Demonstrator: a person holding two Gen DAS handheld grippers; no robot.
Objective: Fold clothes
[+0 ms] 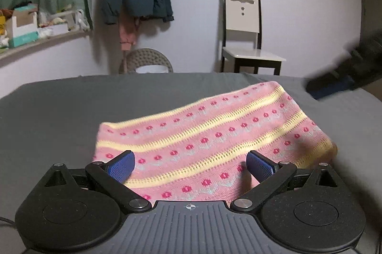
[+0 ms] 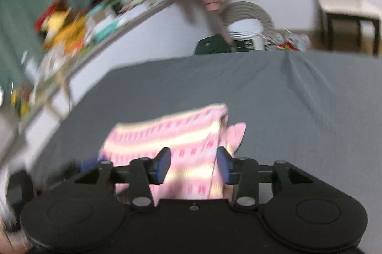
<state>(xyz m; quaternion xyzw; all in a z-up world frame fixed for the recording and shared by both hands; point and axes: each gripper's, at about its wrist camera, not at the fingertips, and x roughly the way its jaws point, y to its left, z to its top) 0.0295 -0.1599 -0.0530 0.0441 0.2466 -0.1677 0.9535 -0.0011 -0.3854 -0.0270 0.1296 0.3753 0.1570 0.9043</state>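
Left hand-held gripper point(image 1: 190, 164) spread wide over folded pink knit sweater point(image 1: 210, 141), stripes running lower-left to upper-right on grey bed point(image 1: 71, 110), right hand-held gripper point(image 2: 193, 165) parted, blurred.

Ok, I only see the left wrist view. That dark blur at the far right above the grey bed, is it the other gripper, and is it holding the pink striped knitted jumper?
Observer: Yes, the right gripper; its camera shows its blue-padded fingers apart, pinching nothing, over the pink striped knitted jumper.
Operator: Any part of the jumper hidden from me?
Observer: A plain pink flap pokes out past its right edge.
Operator: And behind the bed?
Observer: A dark green box shows beyond the grey bed's far edge.
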